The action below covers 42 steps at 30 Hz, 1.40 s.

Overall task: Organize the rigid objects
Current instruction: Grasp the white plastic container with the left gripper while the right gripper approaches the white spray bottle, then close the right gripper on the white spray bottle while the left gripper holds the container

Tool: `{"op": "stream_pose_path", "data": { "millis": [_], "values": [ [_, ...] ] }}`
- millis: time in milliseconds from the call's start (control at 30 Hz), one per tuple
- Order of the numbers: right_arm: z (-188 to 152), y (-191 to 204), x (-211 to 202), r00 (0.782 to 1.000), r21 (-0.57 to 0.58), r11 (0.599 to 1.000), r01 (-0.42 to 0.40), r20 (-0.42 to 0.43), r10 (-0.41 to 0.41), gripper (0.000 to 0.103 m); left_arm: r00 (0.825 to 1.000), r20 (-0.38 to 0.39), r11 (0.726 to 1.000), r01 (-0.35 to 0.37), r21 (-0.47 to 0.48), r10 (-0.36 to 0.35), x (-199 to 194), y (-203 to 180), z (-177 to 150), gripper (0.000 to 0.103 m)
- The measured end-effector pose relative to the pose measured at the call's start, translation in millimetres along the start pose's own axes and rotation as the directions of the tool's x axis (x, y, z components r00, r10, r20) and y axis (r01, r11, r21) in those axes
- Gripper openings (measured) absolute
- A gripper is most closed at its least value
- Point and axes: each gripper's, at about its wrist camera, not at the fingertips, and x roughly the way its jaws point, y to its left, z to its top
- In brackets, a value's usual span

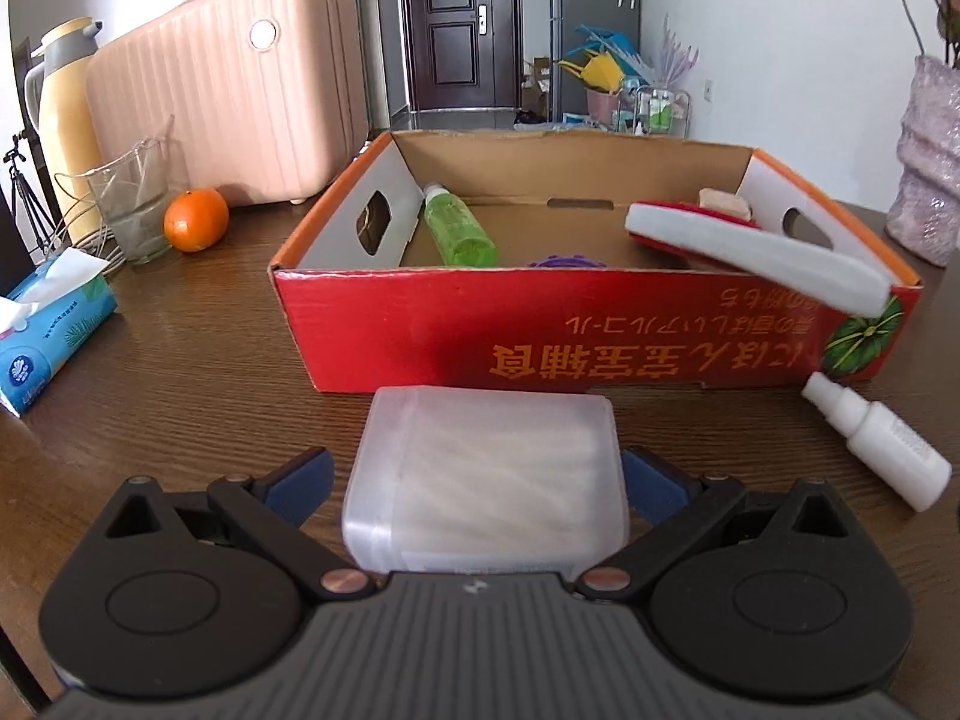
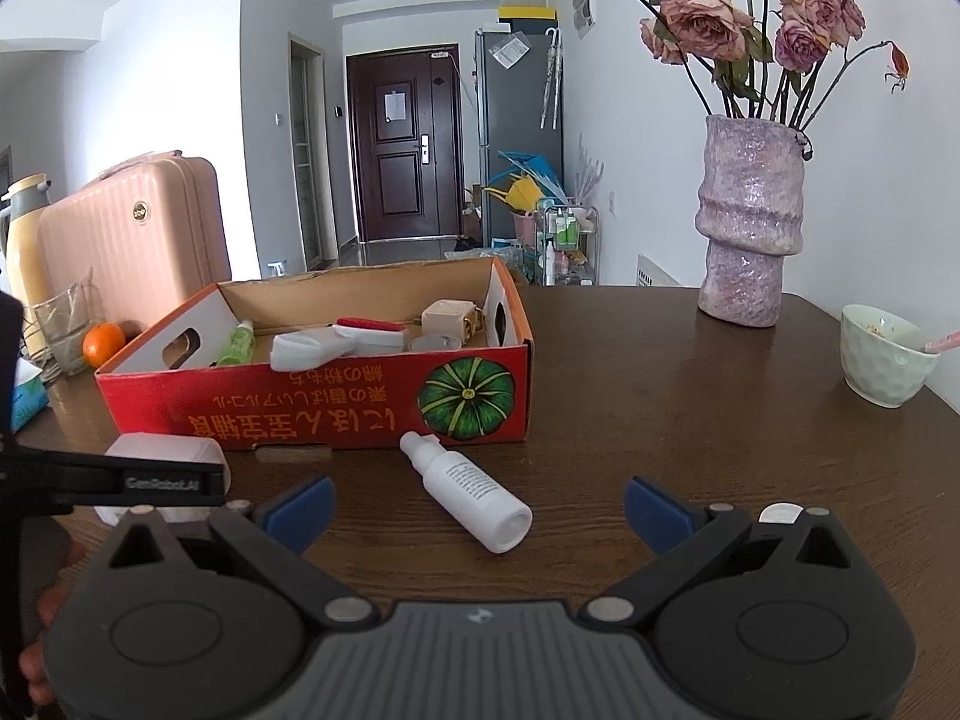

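A translucent plastic case [image 1: 486,480] lies on the brown table, right in front of the red cardboard box [image 1: 540,324]. My left gripper [image 1: 477,477] is open, its blue pads [image 1: 306,480] flanking the case on both sides. A white spray bottle [image 2: 468,489] lies on its side near the box's front right corner. My right gripper [image 2: 478,504] is open just before it, with the bottle's base between the fingertips' line. Inside the box are a green bottle [image 1: 459,228], a white-and-red brush [image 1: 750,252] resting on the front rim, and a beige block [image 1: 723,201].
On the left stand an orange [image 1: 196,220], a glass [image 1: 135,210], a blue tissue pack [image 1: 48,336], a pink suitcase [image 1: 240,102] and a thermos [image 1: 63,120]. On the right are a lilac vase [image 2: 750,222] of dried roses and a pale bowl [image 2: 882,360].
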Motion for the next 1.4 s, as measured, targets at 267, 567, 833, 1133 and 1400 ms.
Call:
{"op": "stream_pose_path", "data": {
  "millis": [267,567,833,1133,1400],
  "values": [
    [-1,0,2,1.000,0.003,1.000,-0.001,-0.007,0.001,0.103,0.999,-0.003,0.999,0.039,0.027,-0.038,1,-1,-2,0.083],
    [-2,-1,4,1.000,0.002,1.000,-0.004,-0.013,0.004,0.103,0.997,0.079,0.999,0.020,0.038,-0.023,-22,2,-3,0.083],
    [-2,-1,4,1.000,0.003,1.000,-0.006,-0.014,0.007,0.103,0.988,0.150,0.999,0.035,0.011,-0.036,-52,13,-5,0.083],
    [-3,0,6,1.000,0.000,1.000,-0.005,-0.019,0.005,0.103,0.972,0.225,0.998,0.061,0.020,-0.064,-86,19,-13,0.083],
    [-7,4,15,0.999,-0.021,1.000,0.004,-0.040,-0.005,0.103,0.966,0.243,0.996,0.084,0.025,-0.088,-102,25,-22,0.083]
  ]
}}
